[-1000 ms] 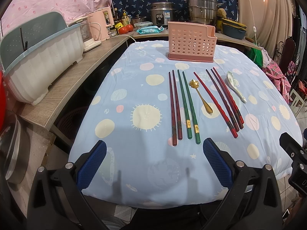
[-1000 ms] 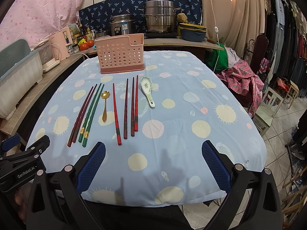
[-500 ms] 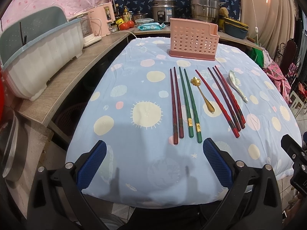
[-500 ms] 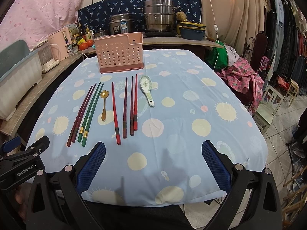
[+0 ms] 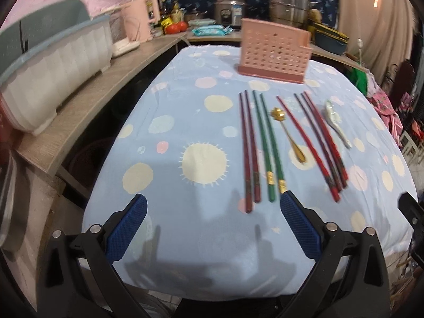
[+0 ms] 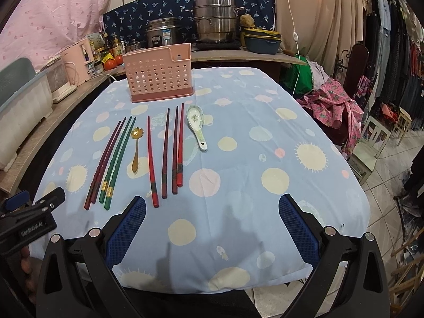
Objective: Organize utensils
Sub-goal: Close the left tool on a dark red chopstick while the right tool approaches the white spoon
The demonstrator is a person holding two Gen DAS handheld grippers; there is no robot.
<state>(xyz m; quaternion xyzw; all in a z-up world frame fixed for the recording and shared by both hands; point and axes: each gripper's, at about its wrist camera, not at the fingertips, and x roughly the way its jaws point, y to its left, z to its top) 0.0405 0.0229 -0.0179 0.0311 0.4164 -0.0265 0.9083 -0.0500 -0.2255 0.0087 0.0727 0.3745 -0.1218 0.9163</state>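
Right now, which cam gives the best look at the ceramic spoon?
Right wrist. The ceramic spoon lies sharp near the frame's centre there, with the bowl's floral print and the whole handle visible, just right of the red chopsticks. The left wrist view shows it motion-blurred toward the right edge, with no pattern readable.

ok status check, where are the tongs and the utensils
Left tongs open, empty. Right tongs open, empty. Chopsticks, gold spoon, ceramic spoon flat on cloth; pink holder holds none. Nothing blocking.
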